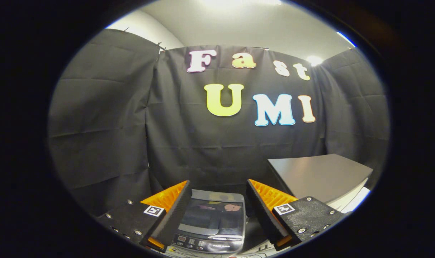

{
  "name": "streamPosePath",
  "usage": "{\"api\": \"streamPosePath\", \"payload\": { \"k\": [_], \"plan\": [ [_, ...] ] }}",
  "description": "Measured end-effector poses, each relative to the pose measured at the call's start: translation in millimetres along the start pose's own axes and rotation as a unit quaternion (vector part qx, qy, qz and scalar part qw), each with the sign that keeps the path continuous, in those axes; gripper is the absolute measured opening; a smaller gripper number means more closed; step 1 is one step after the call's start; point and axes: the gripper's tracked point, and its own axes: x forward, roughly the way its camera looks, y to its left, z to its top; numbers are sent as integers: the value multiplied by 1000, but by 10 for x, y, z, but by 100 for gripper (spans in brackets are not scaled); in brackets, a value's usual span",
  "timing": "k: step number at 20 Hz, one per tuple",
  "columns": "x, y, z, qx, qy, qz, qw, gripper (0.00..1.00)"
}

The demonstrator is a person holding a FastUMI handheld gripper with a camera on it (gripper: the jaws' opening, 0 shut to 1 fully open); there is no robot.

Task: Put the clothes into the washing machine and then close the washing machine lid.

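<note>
At the moment of inspection the gripper (217, 211) was held high and level, looking across the booth rather than down at the work. Its fingers (174, 211) stood wide apart with nothing between them; no garment was gripped.

The washing machine (212, 225) sat low in the view, seen in the gap between the two fingers and somewhat below them. Its lid (213, 213) lay flat and glossy, mirroring the booth wall, which suggested it was down; whether it was fully latched could not be told. A control panel (203, 243) ran along the near edge of the machine, facing the holder.

To the right of the machine, beyond the right finger, stood a dark flat-topped table (317, 175), its surface bare where visible. No clothes could be made out on it or on the machine.

Judgement: with the fingers spread and empty and the gripper raised well clear of the machine, the posture suited either a start or a completed run. The lowered lid and absence of loose clothing favoured the latter, though the drum's contents were hidden
</note>
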Motion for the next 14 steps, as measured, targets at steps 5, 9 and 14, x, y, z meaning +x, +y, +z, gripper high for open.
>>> {"api": "streamPosePath", "payload": {
  "k": [5,9,14],
  "plan": [
    [-407,-469,128,7,-10,-9,1000,96],
    [-763,-859,172,4,-13,-21,1000,95],
    [-1157,-1335,268,9,-23,-42,999,96]
  ]
}}
